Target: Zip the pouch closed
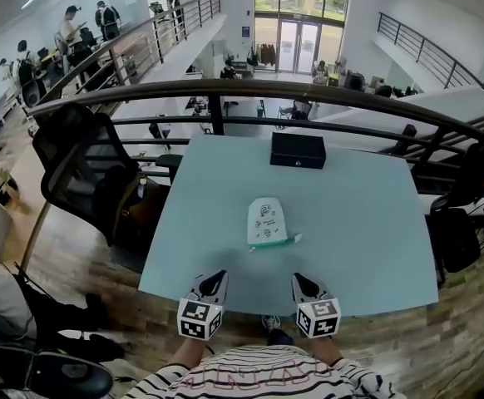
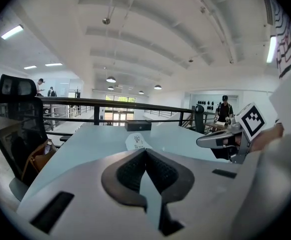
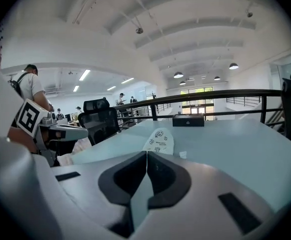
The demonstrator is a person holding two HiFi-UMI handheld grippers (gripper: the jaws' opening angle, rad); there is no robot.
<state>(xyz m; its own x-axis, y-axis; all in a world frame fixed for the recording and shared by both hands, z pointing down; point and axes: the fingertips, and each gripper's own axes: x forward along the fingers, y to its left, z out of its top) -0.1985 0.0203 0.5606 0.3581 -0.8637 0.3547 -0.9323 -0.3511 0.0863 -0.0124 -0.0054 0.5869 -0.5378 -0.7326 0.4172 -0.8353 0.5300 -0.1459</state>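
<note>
Legend, as on my remote feed. My left gripper [image 1: 218, 276] and right gripper [image 1: 298, 278]: pale grey moulded shells tapering to dark tips. Each carries a white cube printed with black square markers: left cube [image 1: 198, 318], right cube [image 1: 319, 317]. In the gripper views the shells are smooth light grey with rectangular black slots. The pads [image 2: 128, 174] are black, finely ribbed and wing-shaped. The shirt [image 1: 267, 381] is white with thin dark and reddish stripes, sleeves alike.
</note>
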